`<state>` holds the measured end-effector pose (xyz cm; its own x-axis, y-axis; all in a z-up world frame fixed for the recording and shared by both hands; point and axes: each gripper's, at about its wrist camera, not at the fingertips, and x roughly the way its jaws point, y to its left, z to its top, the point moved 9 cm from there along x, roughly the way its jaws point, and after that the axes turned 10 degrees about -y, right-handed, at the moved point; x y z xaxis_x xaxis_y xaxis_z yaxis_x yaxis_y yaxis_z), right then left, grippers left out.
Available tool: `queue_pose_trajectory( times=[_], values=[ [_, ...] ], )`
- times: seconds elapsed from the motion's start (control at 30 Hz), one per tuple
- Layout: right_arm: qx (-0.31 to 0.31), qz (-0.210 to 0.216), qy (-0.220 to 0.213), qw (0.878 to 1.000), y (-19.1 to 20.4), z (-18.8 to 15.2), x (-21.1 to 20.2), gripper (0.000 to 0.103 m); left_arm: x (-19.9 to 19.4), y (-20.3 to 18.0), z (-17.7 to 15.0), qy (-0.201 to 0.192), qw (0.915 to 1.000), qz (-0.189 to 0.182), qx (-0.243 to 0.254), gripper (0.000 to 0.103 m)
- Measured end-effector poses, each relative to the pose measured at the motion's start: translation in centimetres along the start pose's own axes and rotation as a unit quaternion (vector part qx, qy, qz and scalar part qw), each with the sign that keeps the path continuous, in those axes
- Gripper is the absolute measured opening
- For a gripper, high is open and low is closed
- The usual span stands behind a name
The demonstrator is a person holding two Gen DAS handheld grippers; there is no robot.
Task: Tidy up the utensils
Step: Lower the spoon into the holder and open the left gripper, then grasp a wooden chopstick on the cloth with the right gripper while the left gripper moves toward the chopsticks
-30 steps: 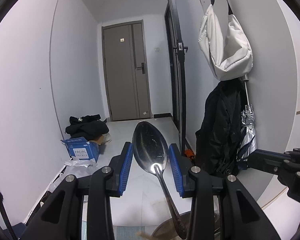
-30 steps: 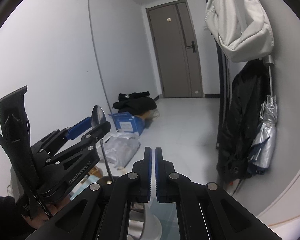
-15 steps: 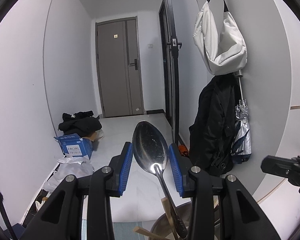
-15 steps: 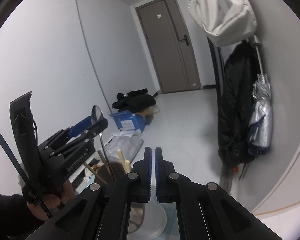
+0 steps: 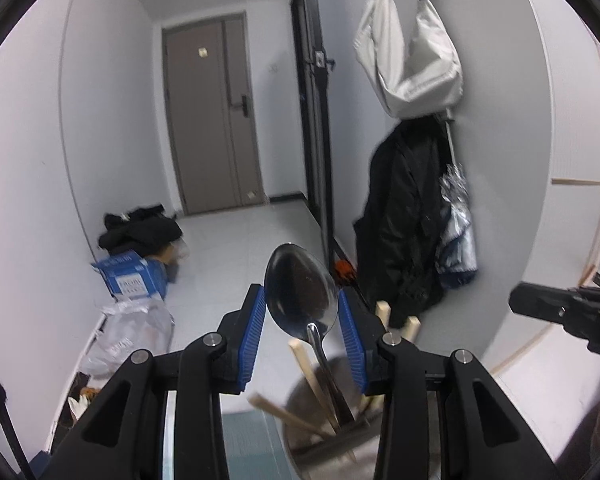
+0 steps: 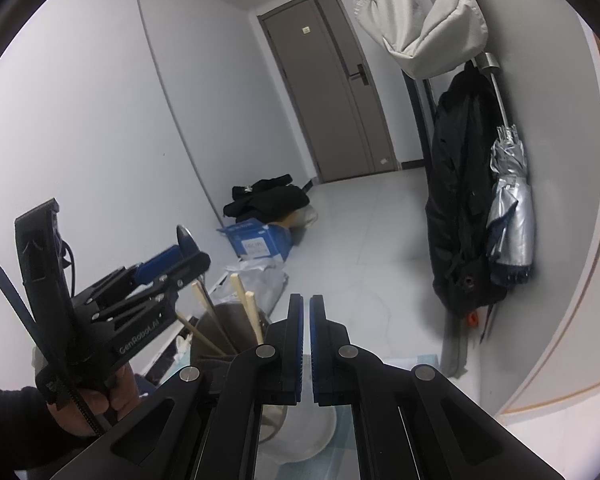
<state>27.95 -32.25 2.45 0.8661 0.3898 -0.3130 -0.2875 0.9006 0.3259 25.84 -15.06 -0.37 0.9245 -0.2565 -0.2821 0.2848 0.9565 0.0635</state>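
A large steel spoon point(image 5: 302, 298) stands bowl-up between the blue pads of my left gripper point(image 5: 303, 312); the jaws sit close on both edges of its bowl, and its handle runs down into a round grey utensil holder point(image 5: 328, 424). Several wooden chopsticks point(image 5: 306, 368) lean in the same holder. In the right wrist view the left gripper point(image 6: 172, 258) shows at the left, above the holder point(image 6: 220, 332) with the chopsticks point(image 6: 246, 306). My right gripper point(image 6: 306, 320) is shut and empty, to the right of the holder.
A white bowl point(image 6: 304, 436) sits under the right gripper on a pale blue mat point(image 6: 404, 360). Beyond the table are a hallway floor with a blue box point(image 5: 130, 278), dark clothes point(image 5: 140, 230), and a black coat point(image 5: 404, 224) hanging on the right wall.
The left gripper has lowered with the spoon, so the holder and chopsticks have come up into both views. The right gripper has stayed shut and shifted a little.
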Motion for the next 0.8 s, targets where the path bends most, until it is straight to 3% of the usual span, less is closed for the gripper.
queue_pose_trajectory(
  times=[0.13,0.3,0.43,0.53,0.8],
  values=[
    [-0.003,0.001,0.001,1.000,0.6,-0.4,-1.0,0.004,-0.9,-0.2,-0.4,0.032,0.9991,-0.022,-0.019,0.033],
    [-0.001,0.000,0.001,1.000,1.5,-0.9,-2.4,0.005,-2.9,1.2,0.0,0.042,0.9974,-0.012,-0.058,0.064],
    [-0.010,0.003,0.000,1.000,2.8,-1.2,-3.7,0.005,-5.6,3.1,0.0,0.050,0.9941,0.017,-0.095,0.069],
    [-0.015,0.007,-0.001,1.000,4.2,-1.5,-4.7,0.006,-7.6,3.9,-0.3,0.049,0.9925,0.038,-0.105,0.085],
    [-0.018,0.015,-0.011,1.000,7.3,-2.8,-6.9,0.041,-11.8,4.5,-2.7,0.068,0.9878,0.086,-0.110,0.090]
  ],
)
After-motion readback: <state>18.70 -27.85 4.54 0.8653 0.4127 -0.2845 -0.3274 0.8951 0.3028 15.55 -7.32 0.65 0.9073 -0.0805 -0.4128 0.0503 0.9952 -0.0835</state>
